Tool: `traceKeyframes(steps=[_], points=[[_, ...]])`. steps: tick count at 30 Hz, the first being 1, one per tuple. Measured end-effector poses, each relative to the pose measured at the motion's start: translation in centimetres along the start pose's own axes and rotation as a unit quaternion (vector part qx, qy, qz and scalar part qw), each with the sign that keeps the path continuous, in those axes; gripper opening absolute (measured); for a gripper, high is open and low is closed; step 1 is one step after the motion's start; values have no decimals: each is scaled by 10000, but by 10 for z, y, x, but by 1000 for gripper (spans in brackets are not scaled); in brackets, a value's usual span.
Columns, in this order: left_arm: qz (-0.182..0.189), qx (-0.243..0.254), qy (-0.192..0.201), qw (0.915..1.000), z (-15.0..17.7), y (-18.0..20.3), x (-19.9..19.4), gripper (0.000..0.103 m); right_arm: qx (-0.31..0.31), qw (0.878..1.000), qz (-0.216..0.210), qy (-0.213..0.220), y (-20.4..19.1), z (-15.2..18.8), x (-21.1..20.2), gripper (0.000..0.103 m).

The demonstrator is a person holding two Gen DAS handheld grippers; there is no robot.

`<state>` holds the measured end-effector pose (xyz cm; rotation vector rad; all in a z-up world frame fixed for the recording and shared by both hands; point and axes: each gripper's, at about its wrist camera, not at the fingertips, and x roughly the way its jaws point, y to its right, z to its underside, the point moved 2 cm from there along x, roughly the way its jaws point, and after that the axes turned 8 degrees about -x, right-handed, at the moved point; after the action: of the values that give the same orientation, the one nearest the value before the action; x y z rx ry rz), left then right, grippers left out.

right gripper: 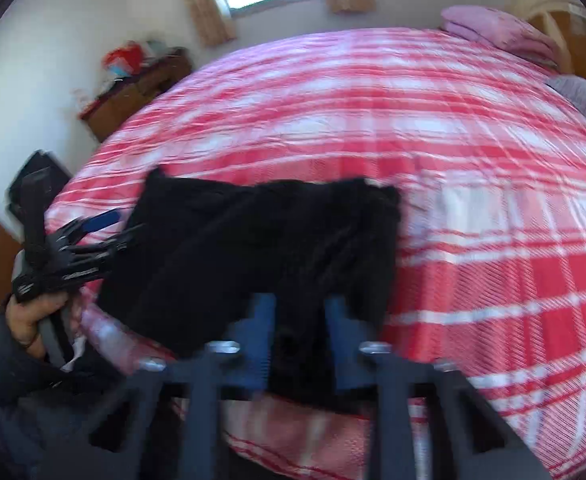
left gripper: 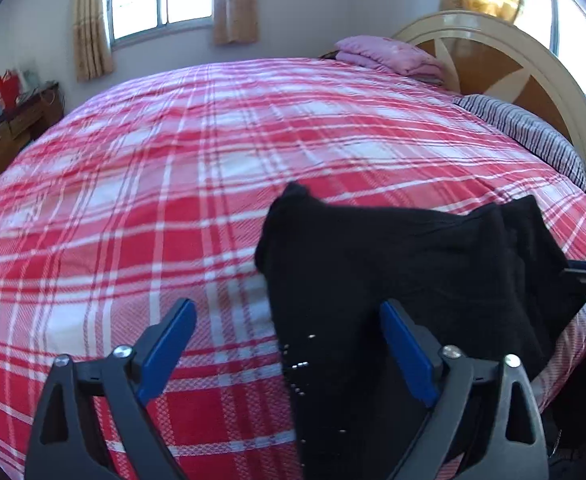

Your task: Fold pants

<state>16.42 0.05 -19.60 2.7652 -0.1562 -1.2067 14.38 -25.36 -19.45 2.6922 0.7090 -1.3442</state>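
The black pants (left gripper: pixel 405 264) lay roughly folded on the plaid bed (left gripper: pixel 141 184), their edge between the left gripper (left gripper: pixel 289 344)'s spread jaws, the right gripper (right gripper: pixel 299 340) pinching the near hem, tidying left.

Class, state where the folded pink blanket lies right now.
In both views the pink blanket sits at the bed's far right corner, against the wooden headboard, beyond the striped pillow.

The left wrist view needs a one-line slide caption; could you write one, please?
Open left gripper over black pants on a red plaid bedspread.
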Motion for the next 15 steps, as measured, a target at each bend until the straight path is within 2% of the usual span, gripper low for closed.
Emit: traceKeyframes(steps=[1,3,6,9,10,11,15], points=[[-14,-104,-31,9999,4,-3,3,103,76,10000,-9,22,6,1,-1,16],[155,-293,-105,9994,8,-5,9,103,123,9999,84,-66,17,4,-2,15],[326,-498,-173,9981,10,-11,15,103,154,9997,144,-158,27,12,1,16],[285,-461,-134,9984,9,-7,9,103,154,9998,31,-118,32,11,0,20],[273,-464,-80,9985,8,-8,4,103,170,9998,-1,-91,32,9,-2,26],[213,-453,45,9987,4,-8,-1,103,189,9998,18,-71,33,7,-4,28],[78,-470,466,9978,-18,-16,-10,103,309,9988,153,361,36,-8,-17,30]])
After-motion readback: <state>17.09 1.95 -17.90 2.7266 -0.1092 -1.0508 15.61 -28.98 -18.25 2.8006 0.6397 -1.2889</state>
